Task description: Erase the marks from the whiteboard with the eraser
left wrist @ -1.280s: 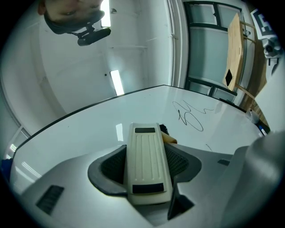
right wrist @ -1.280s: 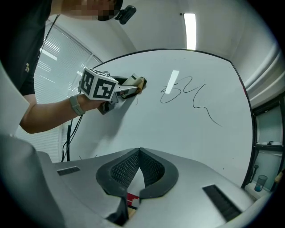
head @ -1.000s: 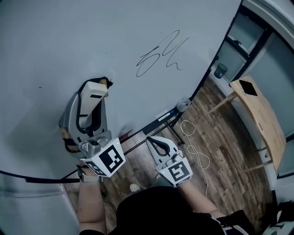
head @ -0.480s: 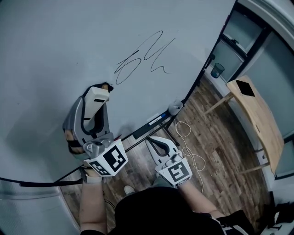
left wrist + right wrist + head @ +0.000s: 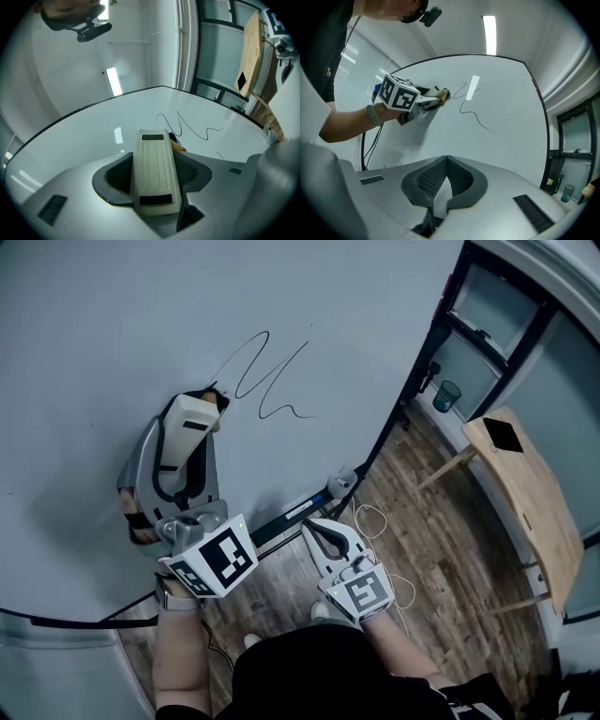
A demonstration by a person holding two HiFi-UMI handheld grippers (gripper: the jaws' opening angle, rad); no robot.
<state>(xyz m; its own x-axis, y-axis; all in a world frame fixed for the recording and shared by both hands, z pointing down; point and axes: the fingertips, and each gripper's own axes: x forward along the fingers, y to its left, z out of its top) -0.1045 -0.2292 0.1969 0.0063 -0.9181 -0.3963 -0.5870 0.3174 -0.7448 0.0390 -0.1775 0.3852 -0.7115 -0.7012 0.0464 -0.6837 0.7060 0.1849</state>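
A black scribble [image 5: 265,379] remains on the whiteboard [image 5: 112,324]. My left gripper [image 5: 199,409] is shut on the cream eraser [image 5: 195,418], whose far end presses the board at the scribble's left end. In the left gripper view the eraser [image 5: 155,171] lies between the jaws, the scribble [image 5: 190,127] just beyond its tip. My right gripper [image 5: 319,529] hangs low by the board's bottom edge, shut with nothing in it. In the right gripper view its jaw tips [image 5: 447,159] meet, and the left gripper [image 5: 433,97] and scribble [image 5: 472,108] show on the board ahead.
A marker tray [image 5: 300,509] runs along the board's bottom edge. A wooden table [image 5: 525,493] stands at the right on the wood floor, with a white cable [image 5: 389,554] coiled near it. A cup [image 5: 447,395] sits by the window.
The left gripper has pushed the eraser up and right into the scribble, and the scribble's left loop is gone. The right gripper has stayed put.
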